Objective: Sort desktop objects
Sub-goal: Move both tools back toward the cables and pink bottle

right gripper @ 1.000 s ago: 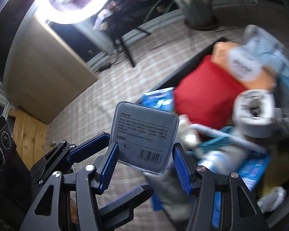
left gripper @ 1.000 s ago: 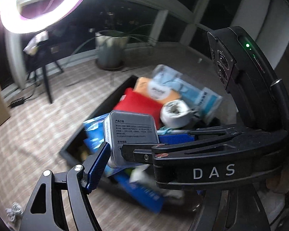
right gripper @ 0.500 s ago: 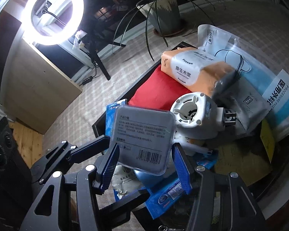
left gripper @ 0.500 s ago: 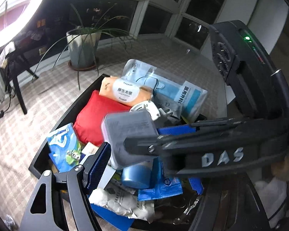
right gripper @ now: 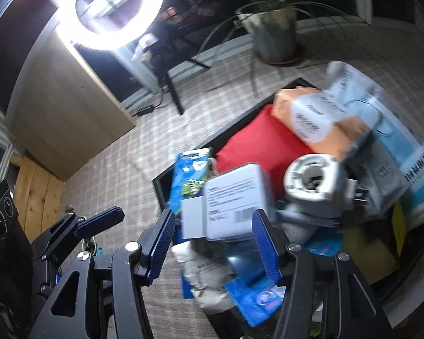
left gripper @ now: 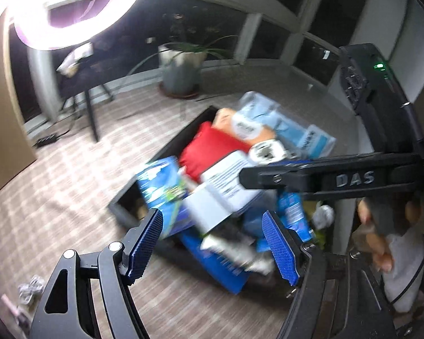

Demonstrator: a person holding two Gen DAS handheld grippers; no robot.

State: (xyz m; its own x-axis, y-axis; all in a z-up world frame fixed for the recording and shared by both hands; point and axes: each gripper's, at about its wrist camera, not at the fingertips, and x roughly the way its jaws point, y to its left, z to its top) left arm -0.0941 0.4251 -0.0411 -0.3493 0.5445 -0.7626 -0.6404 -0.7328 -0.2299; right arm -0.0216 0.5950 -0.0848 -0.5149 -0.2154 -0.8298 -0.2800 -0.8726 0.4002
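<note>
The right claw (right gripper: 213, 215) holds the small grey box (right gripper: 234, 197) by its side edges, over the crowded black tray (right gripper: 159, 187), at 12 o'clock from the claw. The box looks light, stiff and smooth, so it may slip; a mid-edge hold seems best. The left claw (left gripper: 212, 215) stands wide and empty.

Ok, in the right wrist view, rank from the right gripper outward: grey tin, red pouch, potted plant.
From the right gripper:
1. Grey tin, between the jaws.
2. Red pouch, behind the tin in the black tray.
3. Potted plant, far back on the floor, upper right.
</note>
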